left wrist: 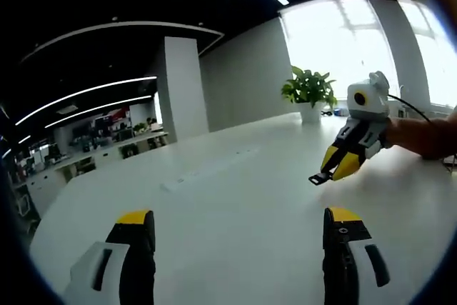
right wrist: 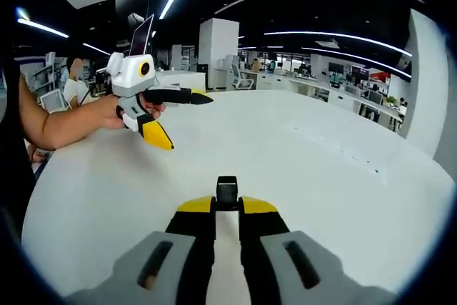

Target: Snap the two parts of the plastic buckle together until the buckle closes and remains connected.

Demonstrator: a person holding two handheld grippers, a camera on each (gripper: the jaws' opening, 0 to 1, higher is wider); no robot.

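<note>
A wide white table (left wrist: 235, 198) is stretching under both grippers. The left gripper (right wrist: 168, 116) is hovering above it with jaws spread apart, gripping nothing. The right gripper (right wrist: 227, 207) is hovering with jaws clamped on a small black buckle part (right wrist: 227, 192), lifted over the table.

Left gripper view looks across the white table (left wrist: 235, 205) toward windows. Right gripper view faces the opposite way. Both share the tabletop.
</note>
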